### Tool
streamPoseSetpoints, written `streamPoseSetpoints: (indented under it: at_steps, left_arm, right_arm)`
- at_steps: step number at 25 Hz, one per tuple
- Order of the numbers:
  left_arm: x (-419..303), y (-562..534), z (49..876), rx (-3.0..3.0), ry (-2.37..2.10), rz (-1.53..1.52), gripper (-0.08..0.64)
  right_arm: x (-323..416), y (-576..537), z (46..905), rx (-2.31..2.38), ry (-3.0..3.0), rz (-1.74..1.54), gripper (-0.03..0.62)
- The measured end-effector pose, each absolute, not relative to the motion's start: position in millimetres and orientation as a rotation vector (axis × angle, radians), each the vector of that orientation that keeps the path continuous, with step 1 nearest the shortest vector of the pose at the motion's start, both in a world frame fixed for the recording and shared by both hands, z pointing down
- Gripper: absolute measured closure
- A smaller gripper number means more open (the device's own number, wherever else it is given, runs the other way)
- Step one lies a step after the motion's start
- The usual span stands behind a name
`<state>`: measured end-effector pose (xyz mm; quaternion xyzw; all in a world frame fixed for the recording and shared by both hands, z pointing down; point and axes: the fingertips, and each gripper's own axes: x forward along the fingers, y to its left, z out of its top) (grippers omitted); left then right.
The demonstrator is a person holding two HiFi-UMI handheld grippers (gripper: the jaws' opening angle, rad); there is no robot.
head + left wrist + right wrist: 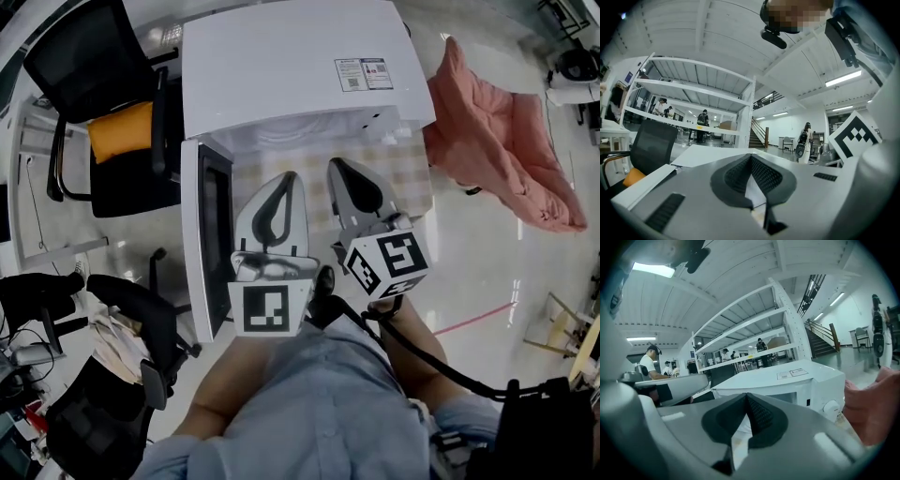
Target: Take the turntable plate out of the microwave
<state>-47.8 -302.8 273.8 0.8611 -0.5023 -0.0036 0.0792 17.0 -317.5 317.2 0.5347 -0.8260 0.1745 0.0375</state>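
Left gripper [292, 178]: right in front of me, jaws pressed together tip to tip, nothing between them, nosing level toward the oven mouth.
Right gripper [336, 165]: just beside its partner, also clamped empty, tipped a little downward.
Door [208, 234]: swung wide to the left and standing edge-on just beside the left gripper.
Microwave [281, 66]: white box on a checked cloth [412, 178]; from above its top covers the whole cavity.
Turntable plate: not showing in any view. I'd judge it is in the cavity, under that top, not yet touched.
Step in hand: the approach, I'd say; both pairs of jaws must open before anything can be gripped.
Risk one: go in closed and the tips only shove the plate, which could slide it off its seat or knock it against the back wall.
Risk two: a glass plate pinched by one rim could tilt and slip as it clears the sill.
Risk three: the left gripper could clip the open door on the way out.
In the way: nothing between grippers and opening that I can see.
Further off: a pink blanket [497, 141] heaped to the right, a black chair [103, 56] with an orange cushion [120, 131] to the left.
Far back: white shelving [693, 89] and people at work.
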Motion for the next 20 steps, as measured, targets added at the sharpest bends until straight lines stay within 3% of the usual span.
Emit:
streamPoseSetpoints:
  at_steps: [20]
  left_arm:
    - [-42, -325, 362, 2.579, -1.5, 0.051, 0.554]
  right_arm:
    - [17, -338, 415, 1.657, -2.5, 0.66, 0.591]
